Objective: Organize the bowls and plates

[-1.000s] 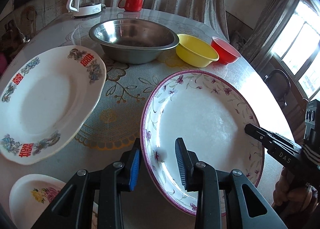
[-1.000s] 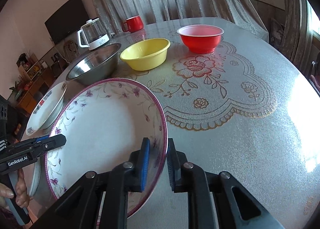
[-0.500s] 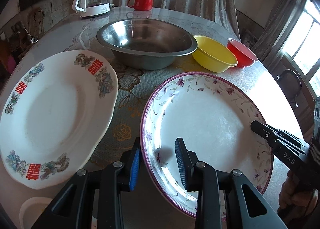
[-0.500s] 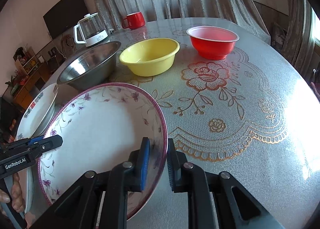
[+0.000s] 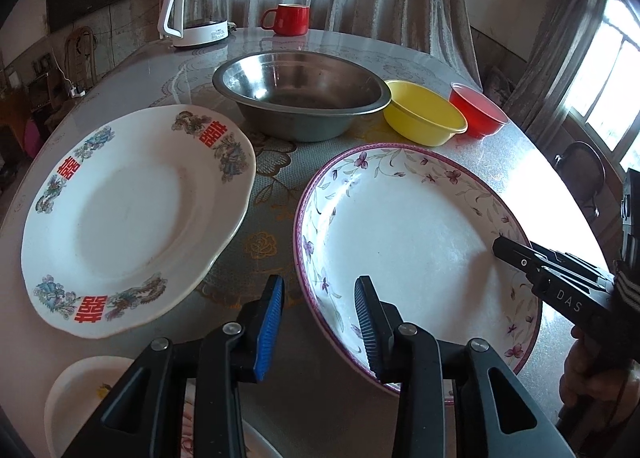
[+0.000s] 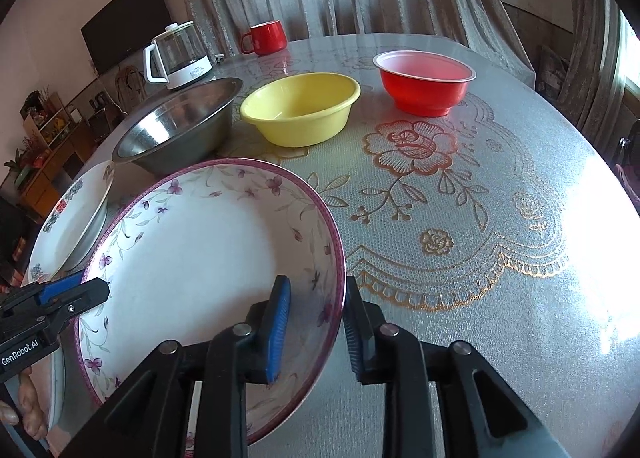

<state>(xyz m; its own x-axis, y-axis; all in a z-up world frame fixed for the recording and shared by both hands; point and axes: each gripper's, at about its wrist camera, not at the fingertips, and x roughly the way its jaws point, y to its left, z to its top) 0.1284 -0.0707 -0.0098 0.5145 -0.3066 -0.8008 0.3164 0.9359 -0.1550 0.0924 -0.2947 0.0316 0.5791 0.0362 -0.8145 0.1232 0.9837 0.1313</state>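
A large white plate with a purple rim and small flowers (image 5: 412,242) (image 6: 192,258) lies on the table in front of both grippers. My left gripper (image 5: 320,322) straddles its left rim, one finger outside and one inside; its jaws are opening and a gap shows beside the rim. My right gripper (image 6: 316,322) straddles the opposite rim; its jaws are also opening, with the pads off the plate. Each gripper shows in the other's view: the right gripper (image 5: 504,248), the left gripper (image 6: 92,290). Beside the floral plate lies a white plate with red characters (image 5: 128,218) (image 6: 68,218).
Behind the plates stand a steel bowl (image 5: 300,94), a yellow bowl (image 5: 424,114) and a red bowl (image 5: 476,110). A kettle (image 5: 196,14) and a red mug (image 5: 288,18) stand at the far edge. A small flowered plate (image 5: 80,398) lies at the near left edge.
The right jaws, pinched on the floral plate's rim before, have spread apart. The left jaws have widened a little. Both views have crept closer to the bowls.
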